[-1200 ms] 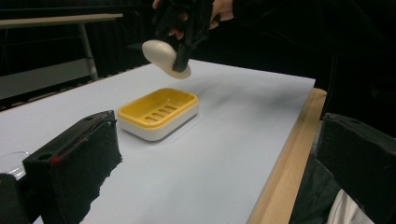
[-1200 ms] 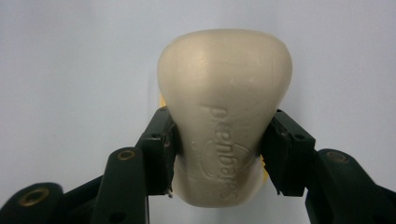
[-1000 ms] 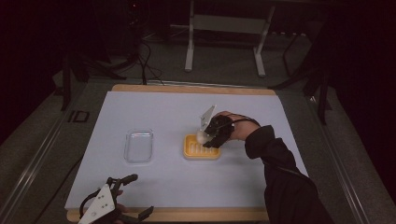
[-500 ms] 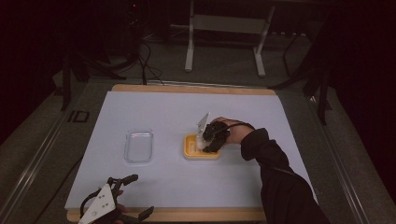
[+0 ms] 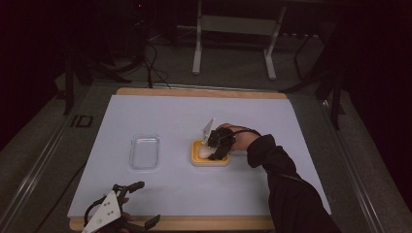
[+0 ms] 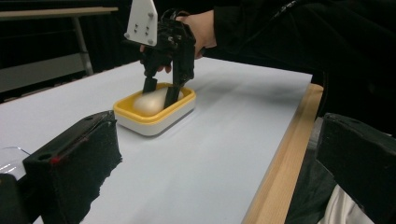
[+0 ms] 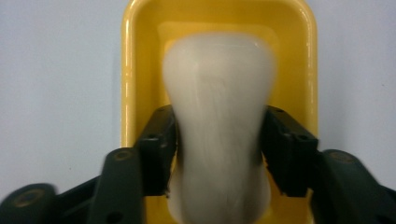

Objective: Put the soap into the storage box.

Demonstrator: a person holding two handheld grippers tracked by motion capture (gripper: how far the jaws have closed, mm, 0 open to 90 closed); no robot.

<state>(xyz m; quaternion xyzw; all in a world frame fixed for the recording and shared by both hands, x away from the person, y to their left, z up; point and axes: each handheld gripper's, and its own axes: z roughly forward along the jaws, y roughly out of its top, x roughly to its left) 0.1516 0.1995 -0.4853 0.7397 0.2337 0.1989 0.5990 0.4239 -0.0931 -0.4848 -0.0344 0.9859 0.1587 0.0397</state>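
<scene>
I have the right gripper [image 7: 218,140] clamped on a smooth, pale cream, rounded lump of soft-looking material [image 7: 218,116]; its black jaws press into the lump's two sides and it narrows where they pinch. The lump sits inside a shallow rectangular yellow plastic tray with rounded corners and a white base [image 6: 154,114], whose glossy rim runs just outside both fingers. In the high view the tray [image 5: 195,156] rests on the matte white table mat [image 5: 194,116], bordered by a light wooden edge [image 6: 280,168]. Well off to the side of the right gripper lies a clear rounded-rectangle plastic lid or dish [image 5: 145,151]. My left gripper [image 5: 127,206] sits near the mat's close edge, jaws spread wide, nothing between them; its blocky, rough black pads [image 6: 70,158] frame the tray from afar
</scene>
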